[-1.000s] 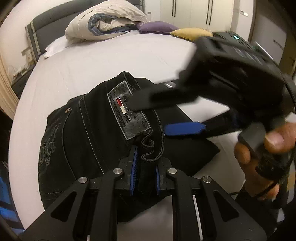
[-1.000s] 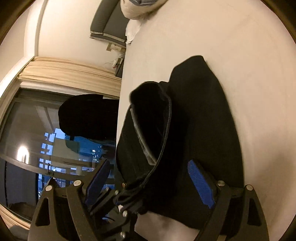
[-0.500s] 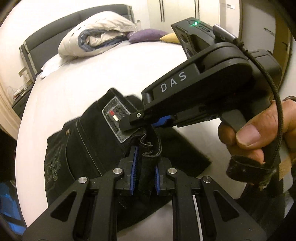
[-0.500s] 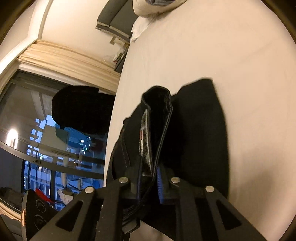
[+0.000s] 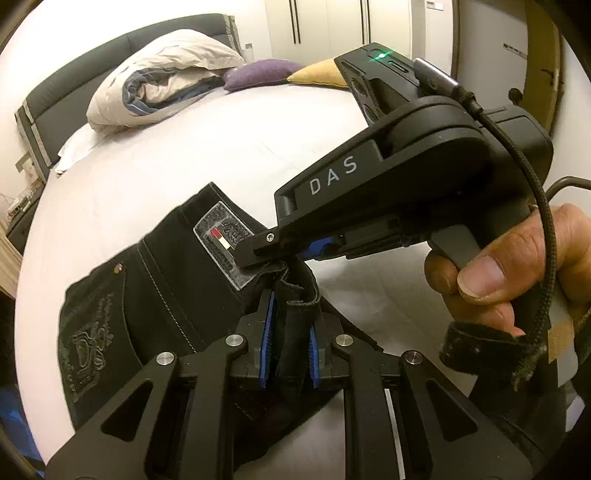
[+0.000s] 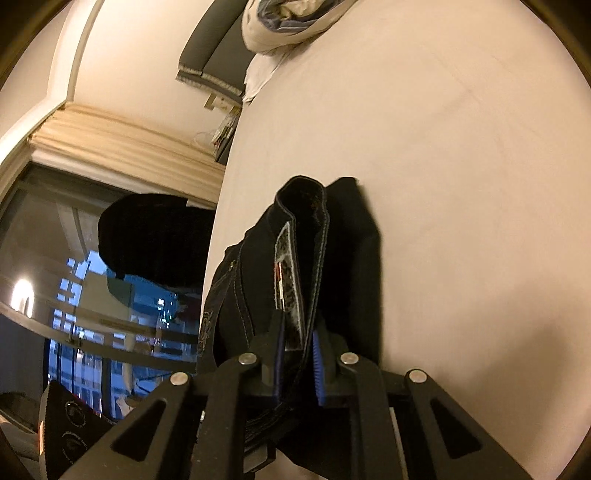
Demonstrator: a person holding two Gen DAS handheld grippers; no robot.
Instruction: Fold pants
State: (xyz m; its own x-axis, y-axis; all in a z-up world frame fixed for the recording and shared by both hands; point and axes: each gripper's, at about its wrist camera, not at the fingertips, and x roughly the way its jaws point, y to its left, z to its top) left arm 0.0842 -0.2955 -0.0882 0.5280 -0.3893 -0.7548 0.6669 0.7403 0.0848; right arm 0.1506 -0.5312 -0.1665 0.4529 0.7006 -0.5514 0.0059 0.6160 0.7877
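Note:
Black pants (image 5: 155,295) lie folded on the white bed sheet (image 5: 221,147), back pocket and grey brand patch (image 5: 223,240) facing up. My left gripper (image 5: 290,332) is shut on a bunched part of the waistband, its blue pads pressing the cloth. In the left wrist view, the right gripper (image 5: 273,256) reaches in from the right, held by a hand (image 5: 517,273), and pinches the waistband just beside the patch. In the right wrist view my right gripper (image 6: 297,354) is shut on the pants (image 6: 343,266) at the waistband edge, the patch (image 6: 288,280) standing upright between its pads.
A rolled duvet (image 5: 159,92), a purple cushion (image 5: 258,74) and a yellow cushion (image 5: 317,74) lie at the head of the bed by the dark headboard (image 5: 74,103). Wardrobe doors (image 5: 332,26) stand behind. A dark window (image 6: 74,295) and curtain pelmet (image 6: 110,147) flank the bed's left edge.
My right gripper went from wide open around the waistband to shut on it beside the patch. Both grippers shifted slightly with the cloth, and the waistband now stands more upright.

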